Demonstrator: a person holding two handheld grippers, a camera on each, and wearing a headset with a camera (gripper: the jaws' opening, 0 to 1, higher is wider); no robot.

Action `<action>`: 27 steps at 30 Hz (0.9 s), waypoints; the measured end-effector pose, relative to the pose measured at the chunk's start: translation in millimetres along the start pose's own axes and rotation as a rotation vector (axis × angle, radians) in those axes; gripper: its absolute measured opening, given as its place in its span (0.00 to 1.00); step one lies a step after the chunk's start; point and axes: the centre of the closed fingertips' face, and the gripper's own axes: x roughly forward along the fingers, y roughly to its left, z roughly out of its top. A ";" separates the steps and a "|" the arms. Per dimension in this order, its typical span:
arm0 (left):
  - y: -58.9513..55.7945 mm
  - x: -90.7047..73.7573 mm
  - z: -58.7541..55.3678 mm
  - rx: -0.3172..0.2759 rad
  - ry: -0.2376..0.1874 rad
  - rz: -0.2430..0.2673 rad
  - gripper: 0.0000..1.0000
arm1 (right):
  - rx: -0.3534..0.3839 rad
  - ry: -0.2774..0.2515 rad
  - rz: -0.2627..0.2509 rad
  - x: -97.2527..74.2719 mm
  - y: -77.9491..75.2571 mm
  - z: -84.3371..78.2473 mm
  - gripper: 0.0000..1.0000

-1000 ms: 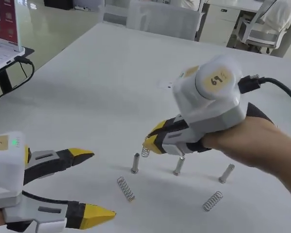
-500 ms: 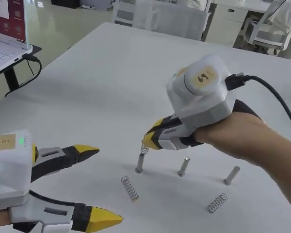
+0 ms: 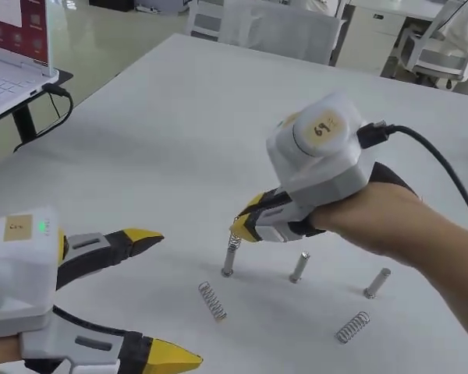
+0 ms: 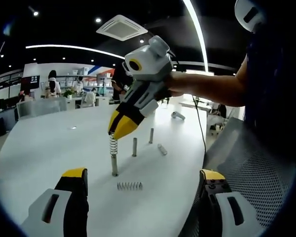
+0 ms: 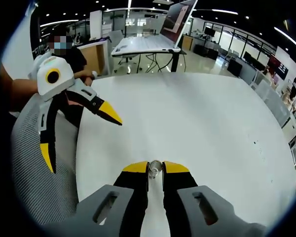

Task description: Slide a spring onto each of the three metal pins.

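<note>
Left gripper (image 3: 179, 298), jaws apart and empty, hangs at the table's (image 3: 140, 148) near edge. Beyond, right gripper (image 3: 238, 228) clamps a spring (image 3: 234, 243) atop the end pin (image 3: 228, 266). Keep spring coaxial with pin; lower straight, then release.

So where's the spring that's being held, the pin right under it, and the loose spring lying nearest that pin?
held spring (image 4: 113, 144): left gripper view, on its middle coils.
pin under it (image 4: 115, 166): left gripper view, on the bare shaft.
nearest loose spring (image 3: 212, 301): head view, on its middle coils.
</note>
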 end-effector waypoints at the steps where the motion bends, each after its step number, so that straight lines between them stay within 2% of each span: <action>1: -0.2 0.1 -1.1 0.003 0.004 -0.001 0.91 | -0.001 0.002 -0.001 0.6 0.3 -0.5 0.08; 8: -1.1 0.4 -7.7 0.018 0.031 -0.001 0.91 | -0.005 0.008 0.000 2.3 1.0 -2.7 0.08; 18: -1.6 0.6 -8.5 0.016 0.036 -0.007 0.90 | 0.004 0.010 0.010 7.0 1.2 -7.5 0.08; 27: -2.3 1.5 -8.9 0.016 0.041 -0.013 0.88 | 0.013 0.015 0.017 17.4 0.0 -19.7 0.08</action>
